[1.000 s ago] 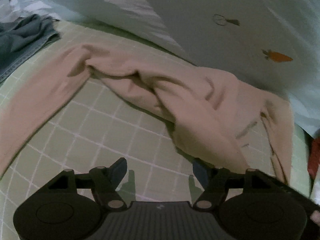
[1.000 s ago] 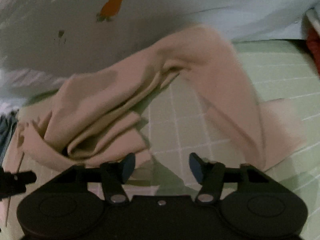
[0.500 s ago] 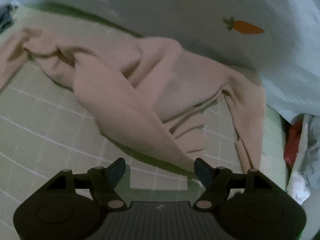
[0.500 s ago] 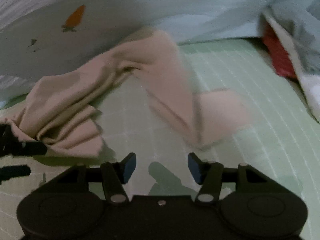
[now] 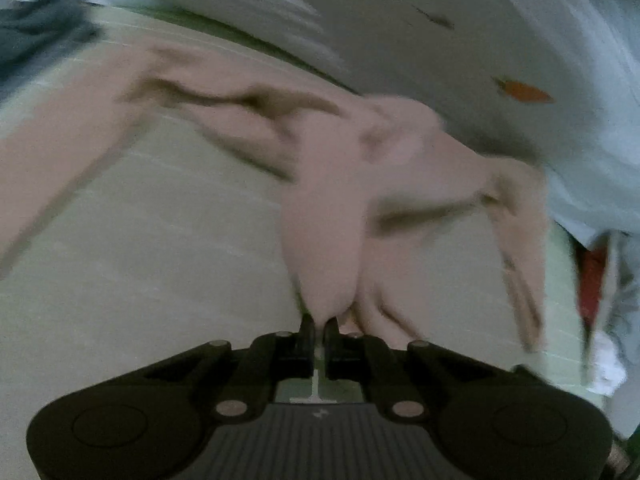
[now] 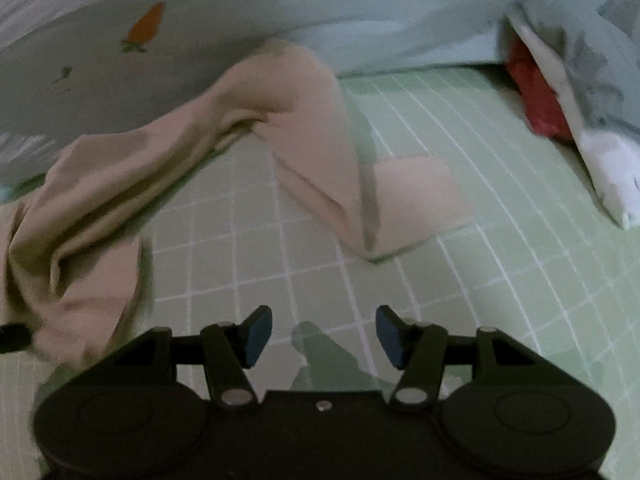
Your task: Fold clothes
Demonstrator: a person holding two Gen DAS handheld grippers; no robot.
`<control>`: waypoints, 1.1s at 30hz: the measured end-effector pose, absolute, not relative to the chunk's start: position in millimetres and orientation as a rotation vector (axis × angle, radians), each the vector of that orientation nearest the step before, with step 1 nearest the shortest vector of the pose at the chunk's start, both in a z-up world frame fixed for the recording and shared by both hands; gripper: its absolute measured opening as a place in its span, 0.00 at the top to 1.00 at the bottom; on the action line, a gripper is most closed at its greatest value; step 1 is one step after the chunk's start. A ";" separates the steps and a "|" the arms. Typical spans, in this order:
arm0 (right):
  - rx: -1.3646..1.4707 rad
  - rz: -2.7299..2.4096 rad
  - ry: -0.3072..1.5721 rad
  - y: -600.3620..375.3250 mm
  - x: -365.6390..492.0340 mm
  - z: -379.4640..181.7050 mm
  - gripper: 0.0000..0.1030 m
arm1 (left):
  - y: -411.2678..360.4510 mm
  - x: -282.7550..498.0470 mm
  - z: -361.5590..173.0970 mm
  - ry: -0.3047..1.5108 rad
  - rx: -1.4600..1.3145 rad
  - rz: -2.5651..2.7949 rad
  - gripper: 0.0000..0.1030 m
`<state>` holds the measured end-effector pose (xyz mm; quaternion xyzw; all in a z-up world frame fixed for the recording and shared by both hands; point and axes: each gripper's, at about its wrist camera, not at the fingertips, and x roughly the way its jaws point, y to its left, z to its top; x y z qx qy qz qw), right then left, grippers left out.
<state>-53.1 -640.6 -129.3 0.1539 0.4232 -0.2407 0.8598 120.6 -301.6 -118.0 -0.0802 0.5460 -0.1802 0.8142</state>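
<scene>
A peach-pink garment [image 5: 332, 184] lies crumpled on a green checked sheet [image 5: 140, 280]. My left gripper [image 5: 319, 326] is shut on a fold of this garment, which rises in a taut bunch from the jaws. The left wrist view is motion-blurred. In the right wrist view the same garment [image 6: 304, 140] spreads from the left edge to the centre, with a flat end piece [image 6: 416, 196] on the sheet [image 6: 460, 320]. My right gripper [image 6: 323, 336] is open and empty, above bare sheet just short of that end piece.
A pale quilt with carrot prints [image 6: 144, 28] bounds the far side. A red item [image 6: 536, 96] and white cloth [image 6: 608, 168] lie at the right. Dark blue denim [image 5: 36, 36] lies at the far left of the left wrist view.
My left gripper has closed on a fold of the pink garment and is moving with it. My right gripper has stayed open and shifted slightly closer to the garment's end piece.
</scene>
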 end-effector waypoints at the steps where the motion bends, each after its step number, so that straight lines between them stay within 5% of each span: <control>1: 0.304 -0.491 0.888 -636.3 -49.9 -128.8 0.43 | -287.6 120.8 -118.1 1.160 -0.168 -0.342 0.96; 6: 0.306 -0.379 0.898 -611.5 -24.3 -130.5 0.41 | -251.3 121.0 -122.7 1.174 -0.172 -0.229 0.85; 8: 0.321 -0.337 0.908 -600.9 -16.4 -132.0 0.41 | -255.8 117.5 -123.2 1.167 -0.130 -0.243 0.57; 9: 0.330 -0.316 0.913 -595.7 -12.9 -132.8 0.38 | -258.5 115.7 -123.7 1.161 -0.109 -0.247 0.53; 16: 0.390 -0.173 0.950 -559.8 11.9 -138.9 0.31 | -276.7 113.7 -140.5 1.192 -0.060 -0.339 0.47; 19: 0.415 -0.111 0.964 -544.4 22.5 -141.4 0.31 | -285.3 114.7 -141.7 1.166 -0.022 -0.352 0.50; 21: 0.432 -0.069 0.973 -534.2 29.6 -143.2 0.36 | -288.7 117.3 -142.9 1.162 -0.018 -0.369 0.75; 22: 0.430 -0.032 0.980 -530.7 31.3 -144.0 0.63 | -287.4 118.4 -143.5 1.167 -0.036 -0.370 0.94; 24: 0.411 0.027 0.977 -527.0 30.0 -142.6 0.96 | -281.6 120.6 -142.8 1.175 -0.079 -0.372 0.94; 33: 0.321 -0.158 0.730 -563.1 -76.1 -46.1 0.98 | -176.2 72.0 -58.1 1.052 -0.397 -0.409 0.95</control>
